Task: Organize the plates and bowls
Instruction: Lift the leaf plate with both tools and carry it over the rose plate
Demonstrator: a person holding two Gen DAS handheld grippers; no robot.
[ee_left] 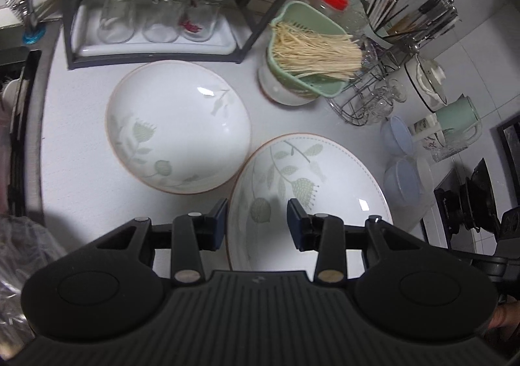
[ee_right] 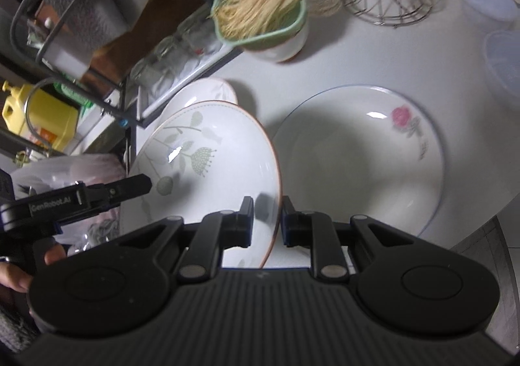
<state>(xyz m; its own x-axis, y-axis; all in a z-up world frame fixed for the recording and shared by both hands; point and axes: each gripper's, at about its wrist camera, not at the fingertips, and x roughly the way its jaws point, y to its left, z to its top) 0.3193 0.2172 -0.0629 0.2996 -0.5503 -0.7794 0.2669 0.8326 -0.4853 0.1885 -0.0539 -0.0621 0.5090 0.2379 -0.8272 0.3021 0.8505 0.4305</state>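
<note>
Gripping leaf plate (ee_right: pixel 208 158) rim, right gripper (ee_right: pixel 267 219) fingers narrow, lifting it tilted | left gripper (ee_left: pixel 256 223) fingers partly open, holding nothing | leaf bowl (ee_left: pixel 178 127) and rose plate (ee_right: pixel 357 158) sitting apart on tabletop (ee_left: pixel 81 138), unstacked.

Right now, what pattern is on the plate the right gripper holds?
Pale green leaves and round flowers on white, thin brown rim. Best in the right wrist view.

Leaf-print plate (ee_right: pixel 208 151) tilted, apparently lifted; second leaf-print plate (ee_left: pixel 178 127) and rose-print plate (ee_right: pixel 360 158) flat on counter (ee_left: pixel 81 125).
</note>
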